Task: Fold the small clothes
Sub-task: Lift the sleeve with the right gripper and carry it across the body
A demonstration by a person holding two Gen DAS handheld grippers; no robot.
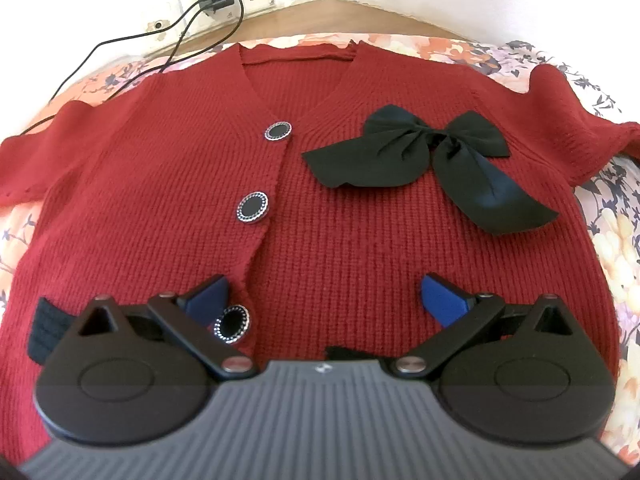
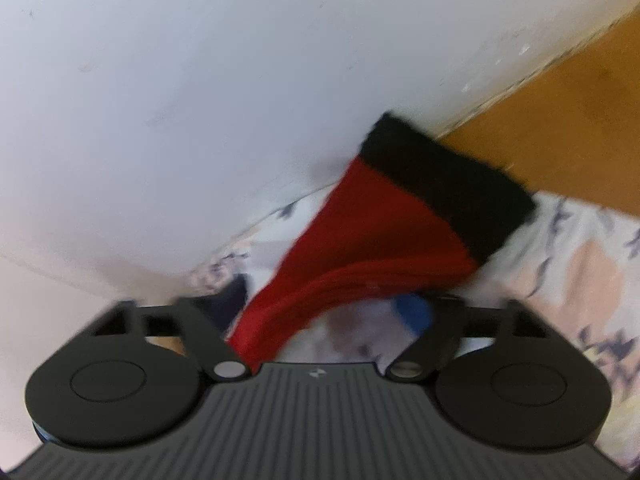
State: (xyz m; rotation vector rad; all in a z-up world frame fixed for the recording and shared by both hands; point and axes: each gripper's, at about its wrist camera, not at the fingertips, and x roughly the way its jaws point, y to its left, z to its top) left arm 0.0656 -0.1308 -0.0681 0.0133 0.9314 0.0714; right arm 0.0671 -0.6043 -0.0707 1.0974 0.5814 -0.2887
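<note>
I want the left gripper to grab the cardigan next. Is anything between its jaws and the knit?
Nothing visible blocks it. The left gripper hangs open over the red cardigan, bare knit between its jaws. The lowest button sits by the left fingertip; the black bow lies farther up the chest.

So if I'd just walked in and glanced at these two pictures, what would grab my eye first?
Probably the red knitted cardigan, spread flat on a flowery bedsheet, with a big black bow on its chest and shiny black buttons down the front. The left claw hovers open over its lower edge. In the other, blurrier view, a red sleeve with a black cuff lies draped across the right claw.
</note>
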